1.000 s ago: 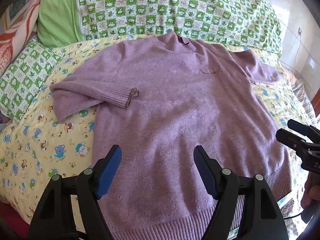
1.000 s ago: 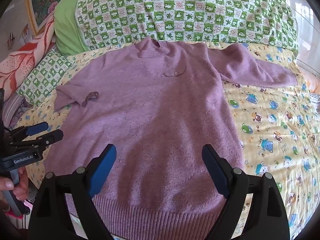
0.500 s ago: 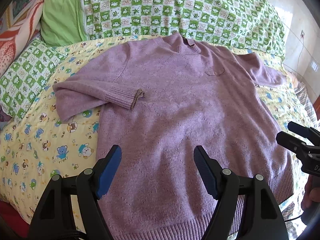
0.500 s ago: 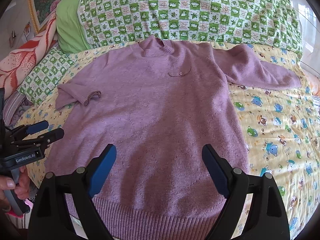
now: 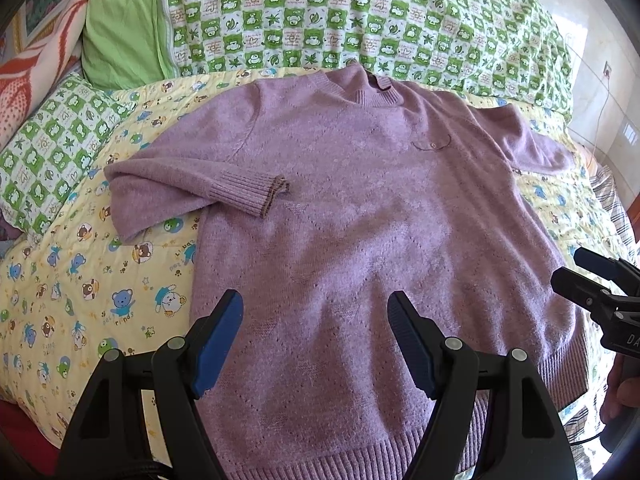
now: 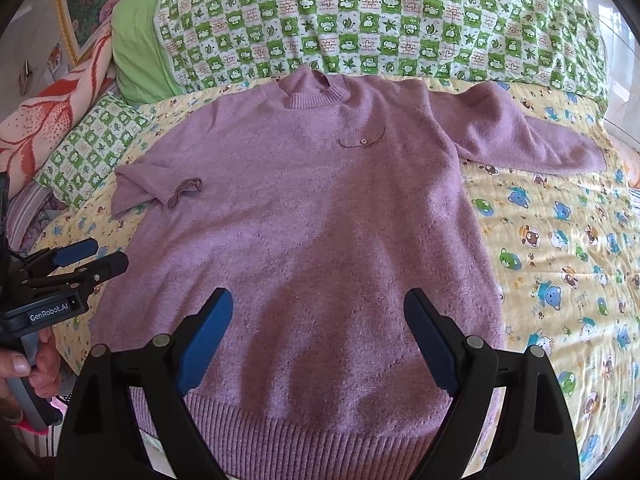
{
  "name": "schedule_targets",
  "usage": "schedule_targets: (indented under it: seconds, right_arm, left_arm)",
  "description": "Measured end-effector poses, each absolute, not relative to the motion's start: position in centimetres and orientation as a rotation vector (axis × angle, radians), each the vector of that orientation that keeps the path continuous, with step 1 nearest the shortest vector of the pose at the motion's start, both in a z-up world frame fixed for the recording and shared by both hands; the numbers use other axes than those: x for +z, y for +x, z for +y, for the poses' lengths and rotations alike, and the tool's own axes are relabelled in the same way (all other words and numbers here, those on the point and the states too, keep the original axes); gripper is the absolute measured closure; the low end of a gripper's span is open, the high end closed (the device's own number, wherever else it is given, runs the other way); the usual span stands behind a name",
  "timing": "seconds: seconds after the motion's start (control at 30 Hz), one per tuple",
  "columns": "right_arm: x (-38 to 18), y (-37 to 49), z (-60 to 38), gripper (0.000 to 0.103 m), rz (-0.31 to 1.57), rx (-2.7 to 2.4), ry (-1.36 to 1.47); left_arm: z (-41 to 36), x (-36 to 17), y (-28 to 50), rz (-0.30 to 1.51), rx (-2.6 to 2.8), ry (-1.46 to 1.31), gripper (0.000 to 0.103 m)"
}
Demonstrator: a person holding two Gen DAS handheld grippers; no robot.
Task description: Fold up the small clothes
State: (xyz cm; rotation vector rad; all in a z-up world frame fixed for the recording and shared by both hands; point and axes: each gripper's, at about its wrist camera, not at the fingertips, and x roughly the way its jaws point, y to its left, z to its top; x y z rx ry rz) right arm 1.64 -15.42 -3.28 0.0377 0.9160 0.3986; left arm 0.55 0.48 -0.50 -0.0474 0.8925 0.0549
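Sweater (image 5: pixel 360 240) hem lies nearest, with the left gripper (image 5: pixel 316 340) and right gripper (image 6: pixel 318 336) both hovering above it, jaws spread wide and holding nothing. The purple sweater lies flat, front up, on a yellow cartoon-print quilt (image 6: pixel 560 260). One sleeve (image 5: pixel 192 188) is folded in onto the sweater, the other sleeve (image 6: pixel 520 136) lies stretched outward. Beyond the sweater's collar sits a green checkered pillow (image 6: pixel 380 16)

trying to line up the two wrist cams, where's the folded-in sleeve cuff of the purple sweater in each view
Left wrist view: the cuff lies left of centre, resting on the sweater chest.
Right wrist view: the cuff sits far left, smaller, at mid height.
Shared landmark: the small pocket trim below the collar.
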Motion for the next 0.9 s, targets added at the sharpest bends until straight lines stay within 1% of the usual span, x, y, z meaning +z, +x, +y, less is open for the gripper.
schedule_targets:
  seconds: [0.9]
  right_arm:
    - [-3.9,2.3,-16.1,0.015,0.948,0.395,0.067]
  left_arm:
    - [-0.7,-1.5,2.4,0.933,0.048,-0.021,0.028]
